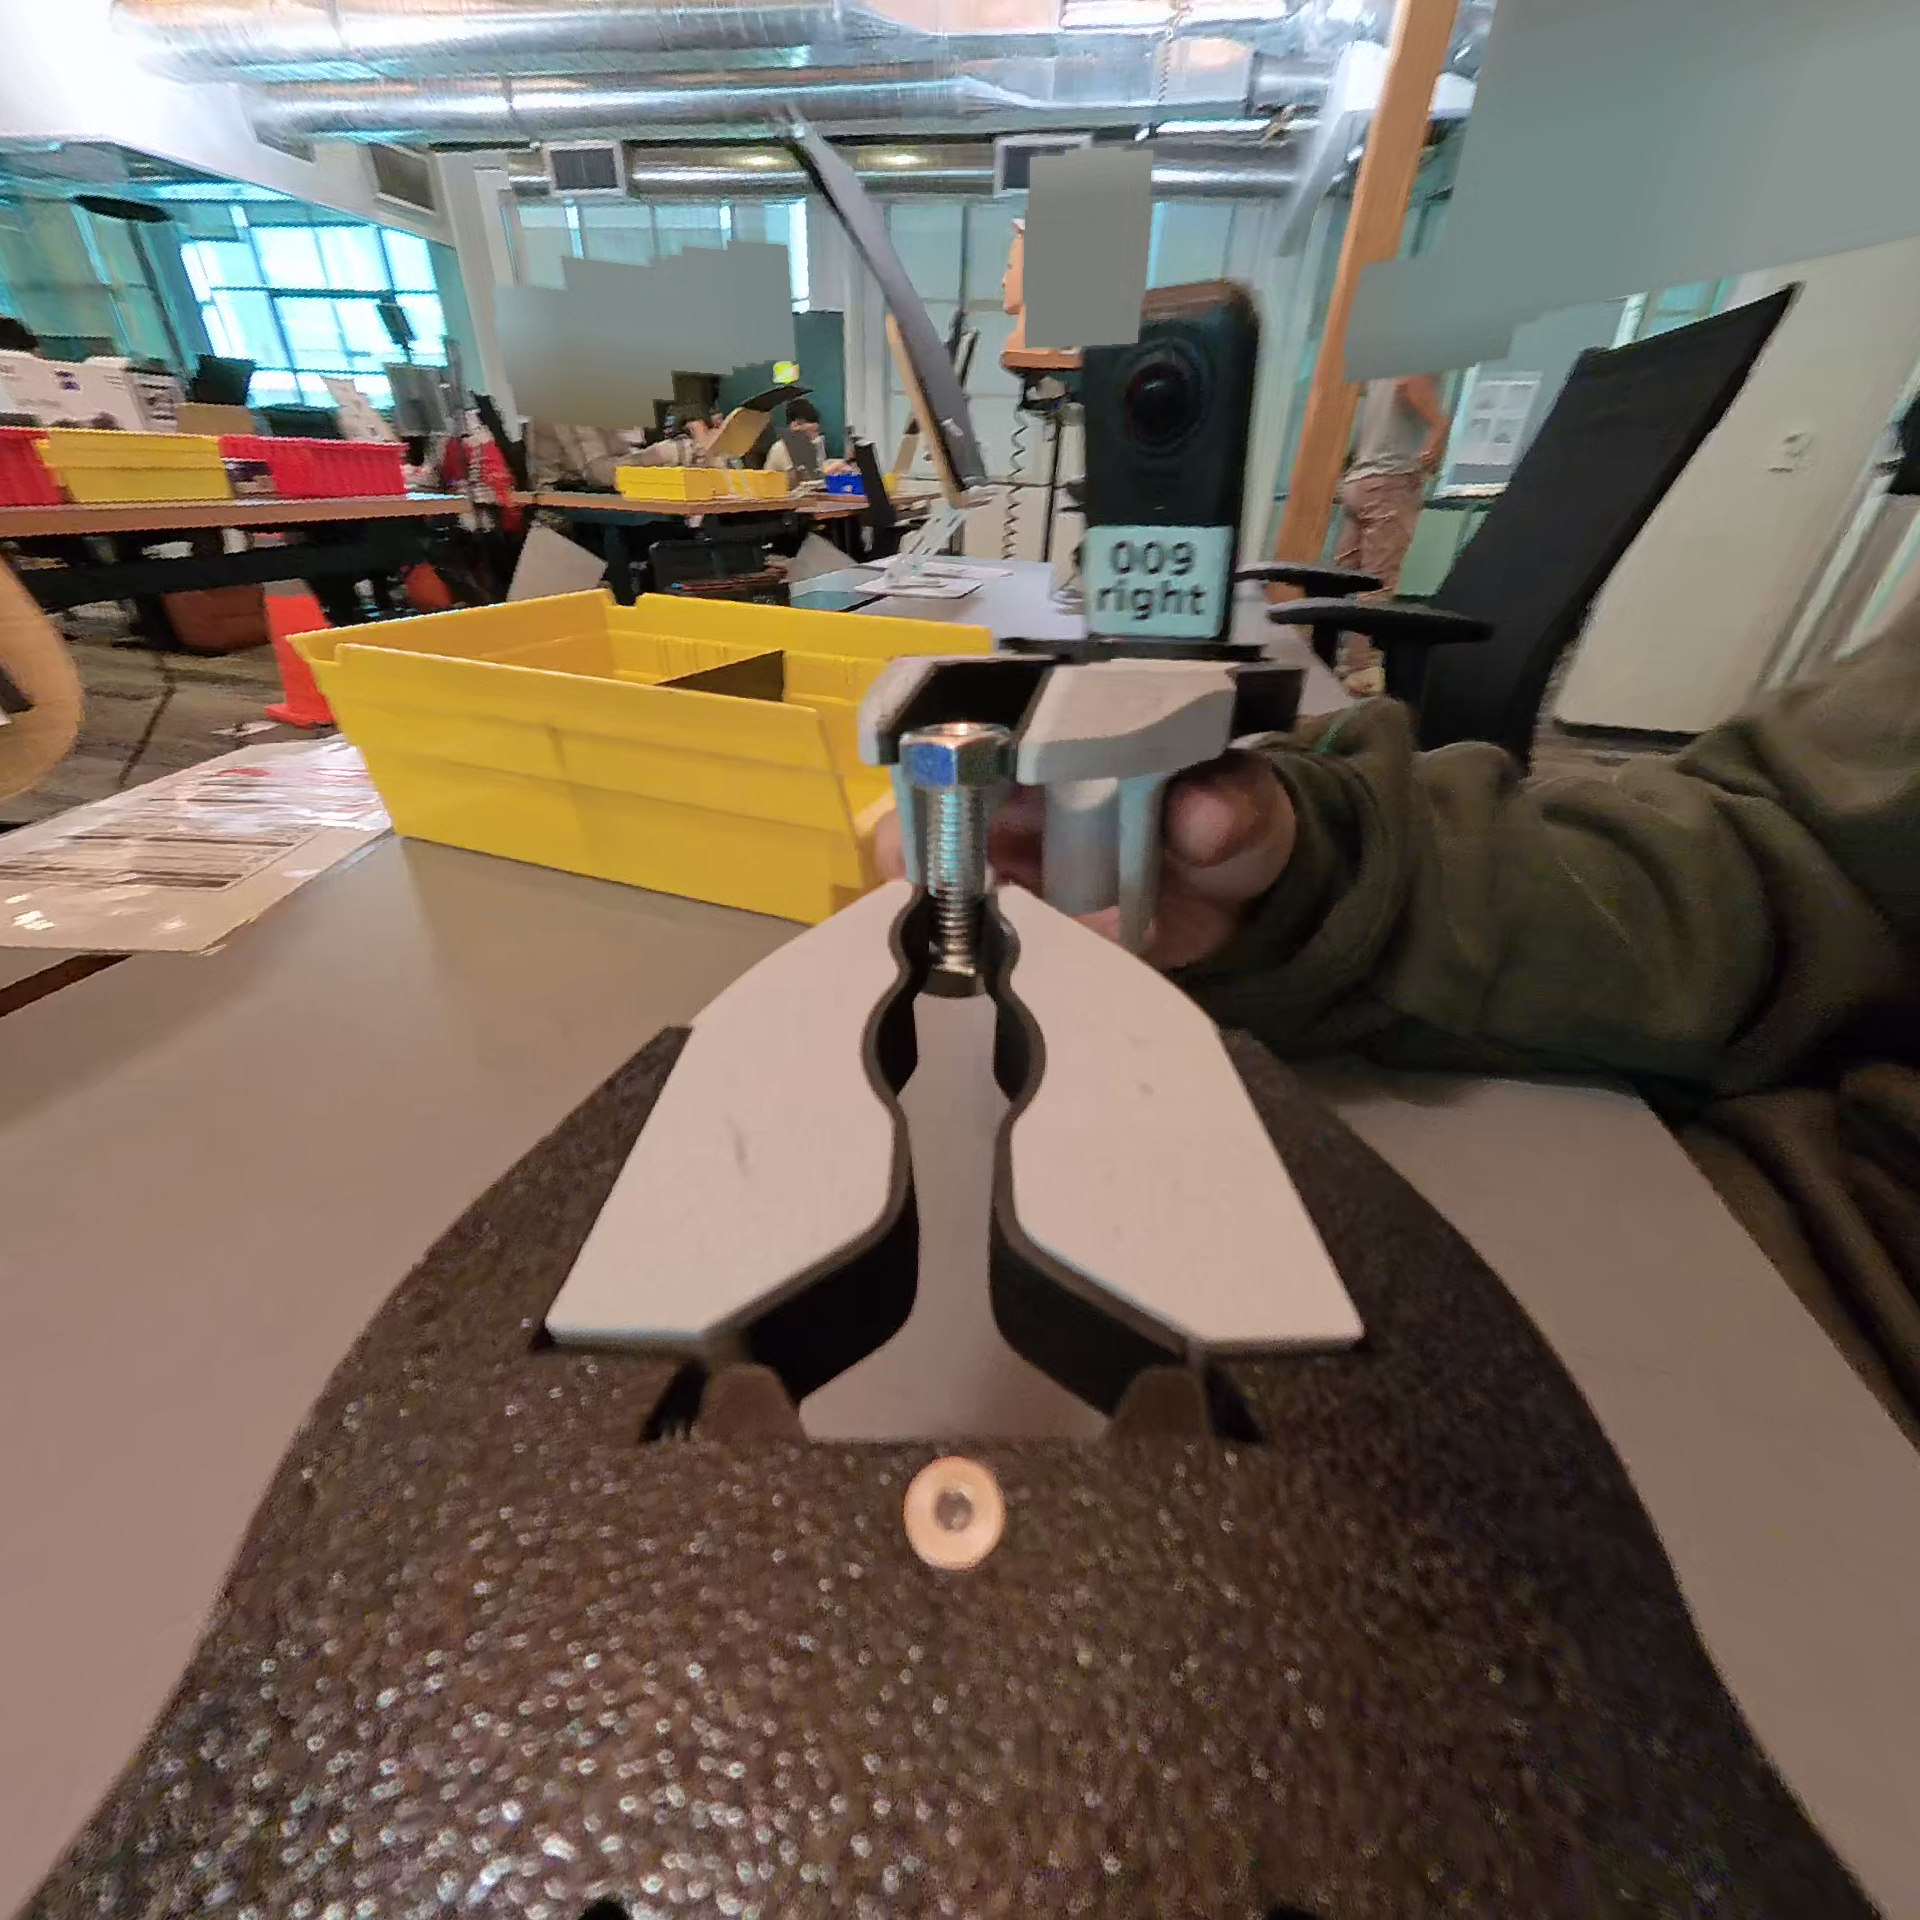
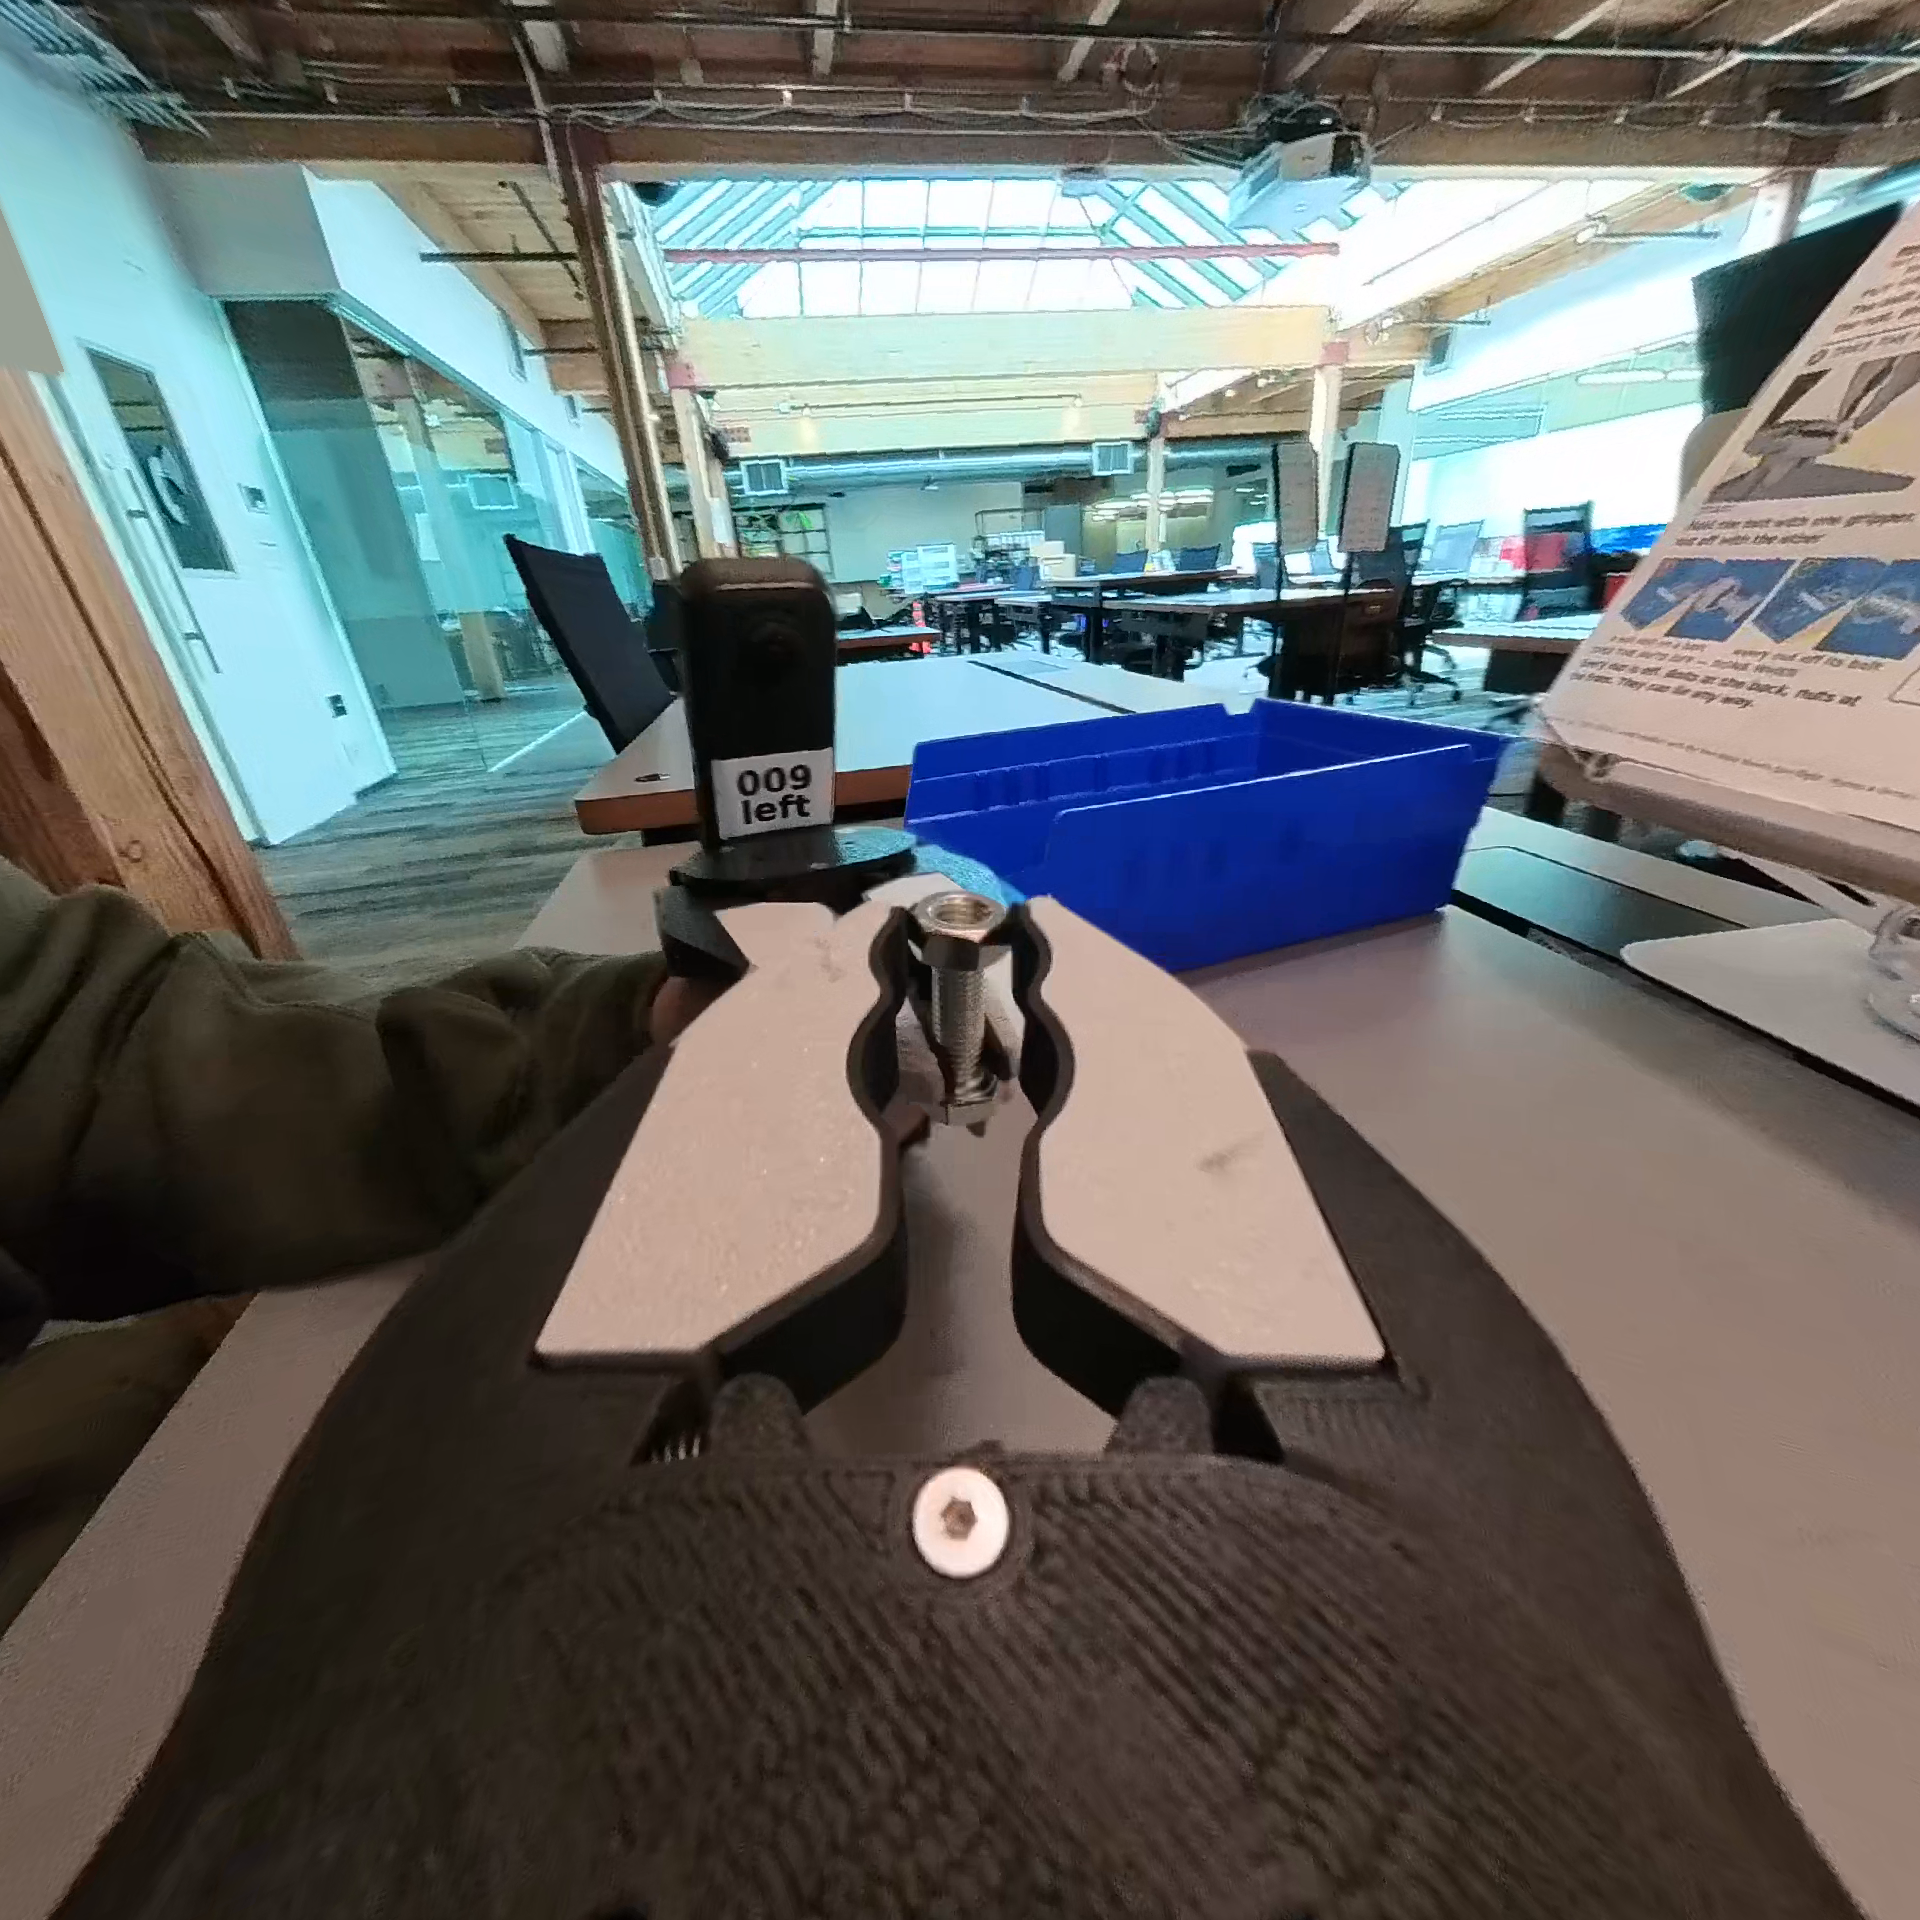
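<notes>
A silver bolt (image 1: 948, 842) stands upright between the two grippers, above the grey table (image 1: 312, 1091). My left gripper (image 1: 951, 930) is shut on the bolt's lower end. A hex nut (image 1: 954, 753) sits on the top end. My right gripper (image 1: 961, 727) faces me and closes around that nut, held by a hand in a green sleeve (image 1: 1507, 883). In the right wrist view my right gripper (image 2: 956, 920) is shut on the nut (image 2: 956, 923). The bolt shaft (image 2: 954, 1008) runs down to its hex head (image 2: 971, 1091). The left gripper's camera mount (image 2: 756, 707) stands just behind.
A yellow bin (image 1: 623, 748) sits on the table behind the bolt, with a printed sheet (image 1: 177, 842) to its left. A blue bin (image 2: 1247, 821) and an instruction sheet on a stand (image 2: 1766, 520) are on the other side. A black chair (image 1: 1558, 520) stands beyond the table.
</notes>
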The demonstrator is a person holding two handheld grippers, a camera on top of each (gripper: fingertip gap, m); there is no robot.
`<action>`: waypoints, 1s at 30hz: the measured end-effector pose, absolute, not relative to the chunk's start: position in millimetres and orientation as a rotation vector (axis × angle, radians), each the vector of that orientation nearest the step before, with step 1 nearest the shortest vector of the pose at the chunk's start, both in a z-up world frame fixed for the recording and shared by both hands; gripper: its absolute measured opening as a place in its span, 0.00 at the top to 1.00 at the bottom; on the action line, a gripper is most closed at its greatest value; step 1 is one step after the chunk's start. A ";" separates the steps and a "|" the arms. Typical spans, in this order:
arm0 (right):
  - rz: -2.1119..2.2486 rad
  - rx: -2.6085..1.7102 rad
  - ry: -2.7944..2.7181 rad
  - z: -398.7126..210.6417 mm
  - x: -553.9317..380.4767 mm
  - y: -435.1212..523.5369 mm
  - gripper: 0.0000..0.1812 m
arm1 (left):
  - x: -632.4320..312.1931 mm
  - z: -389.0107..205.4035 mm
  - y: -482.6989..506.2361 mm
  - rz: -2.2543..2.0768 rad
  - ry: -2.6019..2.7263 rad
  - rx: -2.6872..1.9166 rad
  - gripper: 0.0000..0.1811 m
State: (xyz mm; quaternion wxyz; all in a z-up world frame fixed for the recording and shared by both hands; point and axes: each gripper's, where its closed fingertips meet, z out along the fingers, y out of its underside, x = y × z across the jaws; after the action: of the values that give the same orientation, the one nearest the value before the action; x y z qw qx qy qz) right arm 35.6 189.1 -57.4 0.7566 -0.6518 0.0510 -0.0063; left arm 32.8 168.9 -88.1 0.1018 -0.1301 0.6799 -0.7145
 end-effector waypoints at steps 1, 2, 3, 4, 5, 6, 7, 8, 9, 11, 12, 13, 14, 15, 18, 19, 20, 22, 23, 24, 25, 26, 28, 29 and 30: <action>0.032 -1.403 0.098 -55.0 32.5 188.1 0.90 | 28.2 -86.5 167.2 -2.147 2.021 -0.360 0.95; 0.079 -1.370 0.085 -50.4 29.1 186.1 0.90 | 24.2 -85.6 165.5 -2.178 2.034 -0.336 0.95; 0.123 -1.336 0.074 -45.5 26.2 183.6 0.90 | 20.8 -84.8 164.0 -2.198 2.041 -0.313 0.95; 0.157 -1.311 0.065 -41.6 24.3 181.0 0.89 | 17.5 -84.2 162.7 -2.214 2.050 -0.288 0.95; 0.172 -1.299 0.062 -39.2 24.0 178.8 0.90 | 16.7 -83.5 161.9 -2.215 2.048 -0.278 0.95; 0.159 -1.297 0.069 -38.0 26.6 176.7 0.90 | 18.2 -84.0 162.0 -2.201 2.043 -0.285 0.95; 0.105 -1.298 0.087 -36.7 33.0 173.5 0.90 | 19.8 -85.4 162.4 -2.184 2.047 -0.296 0.95; -0.007 -1.295 0.125 -33.7 44.9 167.0 0.90 | 22.2 -86.6 163.4 -2.169 2.046 -0.313 0.95; -0.166 -1.280 0.195 -29.1 62.9 154.5 0.90 | 24.9 -87.4 164.9 -2.153 2.039 -0.334 0.95; -0.555 -1.261 0.410 -24.1 108.7 108.2 0.90 | 28.0 -89.7 167.2 -2.123 2.044 -0.354 0.95; -0.757 -1.275 0.508 -25.8 128.6 78.2 0.90 | 29.3 -90.1 168.1 -2.116 2.040 -0.364 0.95; -0.934 -1.323 0.593 -32.4 145.0 49.5 0.90 | 30.7 -90.0 168.7 -2.116 2.033 -0.376 0.95; -1.063 -1.410 0.682 -45.6 159.8 23.3 0.90 | 31.5 -90.3 168.7 -2.119 2.033 -0.386 0.95; -1.148 -1.500 0.765 -60.3 171.4 0.2 0.90 | 31.9 -91.2 168.5 -2.118 2.036 -0.390 0.95; -1.238 -1.652 0.950 -91.6 190.1 -49.3 0.90 | 31.8 -92.8 167.5 -2.099 2.047 -0.385 0.95; -1.210 -1.702 0.993 -102.4 193.0 -56.5 0.89 | 32.0 -93.1 167.1 -2.098 2.048 -0.386 0.95; -1.190 -1.723 1.011 -108.8 195.2 -59.8 0.89 | 32.5 -93.4 167.0 -2.098 2.046 -0.392 0.95; -1.177 -1.703 0.993 -110.7 196.7 -58.5 0.86 | 33.2 -93.9 167.1 -2.095 2.047 -0.398 0.95; -1.184 -1.685 0.985 -108.6 196.7 -57.6 0.84 | 33.9 -93.9 167.5 -2.092 2.044 -0.402 0.95; -1.186 -1.677 0.974 -106.3 196.0 -55.6 0.81 | 34.8 -94.0 168.0 -2.089 2.040 -0.409 0.95; -1.190 -1.671 0.962 -103.4 195.0 -53.3 0.77 | 35.0 -94.2 168.2 -2.089 2.042 -0.412 0.95; -1.199 -1.667 0.933 -98.9 193.4 -49.3 0.73 | 35.3 -94.4 168.5 -2.089 2.043 -0.414 0.95; -1.187 -1.642 0.780 -81.8 184.5 -28.5 0.73 | 34.9 -94.4 167.9 -2.088 2.044 -0.411 0.95; -1.134 -1.607 0.658 -70.5 174.5 -9.2 0.74 | 34.6 -94.6 167.3 -2.086 2.047 -0.407 0.95; -1.011 -1.578 0.504 -62.0 157.6 17.9 0.77 | 34.7 -94.9 166.6 -2.081 2.048 -0.405 0.95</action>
State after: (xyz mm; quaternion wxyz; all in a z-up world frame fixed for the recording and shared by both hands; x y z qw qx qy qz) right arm 157.6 17.9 -62.0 0.5650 -0.6709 0.2142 -0.4298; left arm 34.7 166.6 -94.9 0.0968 -0.1368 0.6914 -0.7028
